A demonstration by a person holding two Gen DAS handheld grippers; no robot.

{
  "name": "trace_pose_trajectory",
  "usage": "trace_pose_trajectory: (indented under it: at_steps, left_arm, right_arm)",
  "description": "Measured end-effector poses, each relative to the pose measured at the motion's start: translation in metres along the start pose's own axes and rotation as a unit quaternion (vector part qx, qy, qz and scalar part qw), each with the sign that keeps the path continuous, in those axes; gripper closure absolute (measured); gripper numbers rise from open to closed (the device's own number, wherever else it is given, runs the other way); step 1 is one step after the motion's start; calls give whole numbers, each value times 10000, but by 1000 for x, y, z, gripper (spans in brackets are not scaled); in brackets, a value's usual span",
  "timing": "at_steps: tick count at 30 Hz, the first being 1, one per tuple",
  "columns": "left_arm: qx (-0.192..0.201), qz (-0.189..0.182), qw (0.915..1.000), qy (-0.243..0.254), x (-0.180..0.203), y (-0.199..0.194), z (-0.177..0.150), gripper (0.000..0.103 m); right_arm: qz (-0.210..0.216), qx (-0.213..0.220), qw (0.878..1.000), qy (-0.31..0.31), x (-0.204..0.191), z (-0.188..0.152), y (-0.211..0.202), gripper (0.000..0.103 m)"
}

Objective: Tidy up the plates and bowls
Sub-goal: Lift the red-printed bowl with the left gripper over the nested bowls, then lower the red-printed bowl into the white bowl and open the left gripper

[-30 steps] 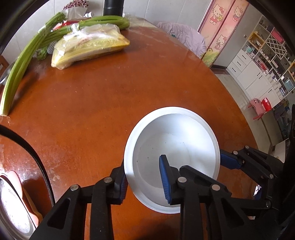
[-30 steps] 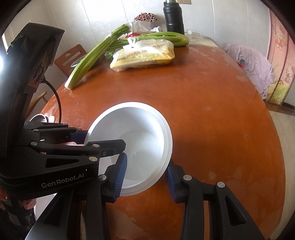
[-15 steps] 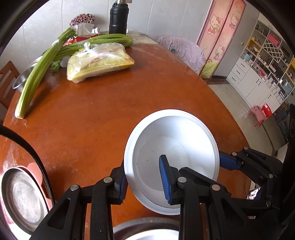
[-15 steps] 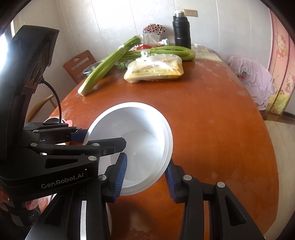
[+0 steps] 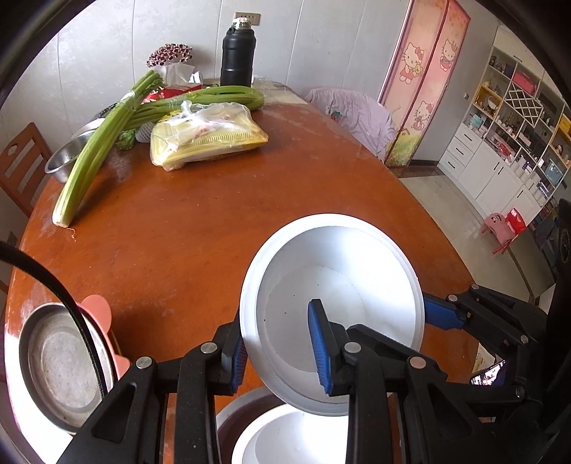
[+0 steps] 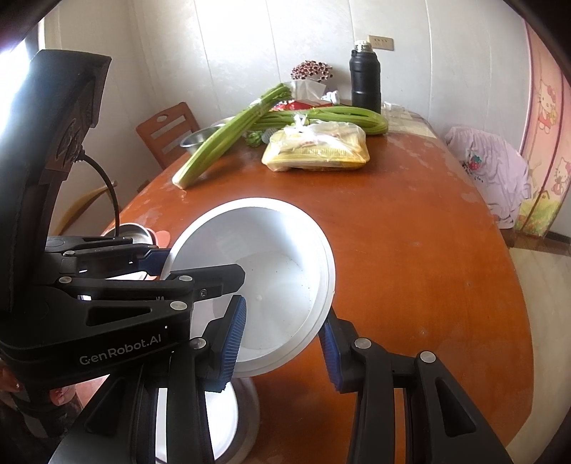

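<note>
A: White panelled wall [image 5: 321, 43] straight ahead, with a power socket [image 5: 247, 16] high up on it.

B: And a pink cartoon-cat sliding door [image 5: 424, 78] on the right, beside white shelving [image 5: 517, 117] packed with small items.

A: Pale tiled floor [image 5: 464, 214] there, glossy in daylight. A small pink and red child's chair [image 5: 505, 223] stands on it.

B: Brown wooden counter [image 5: 214, 221], oval, worn in patches. A wooden chair [image 6: 167, 132] at its left edge; another, draped in lilac cloth [image 6: 489, 167], on the right.
</note>
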State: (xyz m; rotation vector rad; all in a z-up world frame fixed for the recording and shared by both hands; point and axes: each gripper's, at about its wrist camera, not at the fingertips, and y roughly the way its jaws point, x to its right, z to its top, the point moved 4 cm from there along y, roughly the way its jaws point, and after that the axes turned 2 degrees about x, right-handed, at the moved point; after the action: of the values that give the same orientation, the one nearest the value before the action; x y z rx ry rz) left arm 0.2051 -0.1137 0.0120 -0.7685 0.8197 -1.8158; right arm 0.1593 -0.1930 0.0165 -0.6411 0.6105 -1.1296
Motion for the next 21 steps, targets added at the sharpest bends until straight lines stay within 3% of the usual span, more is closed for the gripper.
trace_pose_trajectory:
  at_steps: [21]
  left_arm:
    - [345,72,9994,1,-6,-51,-38,72]
  right_arm:
    - [-3,249,9994,-219,-43,-17,-34,60]
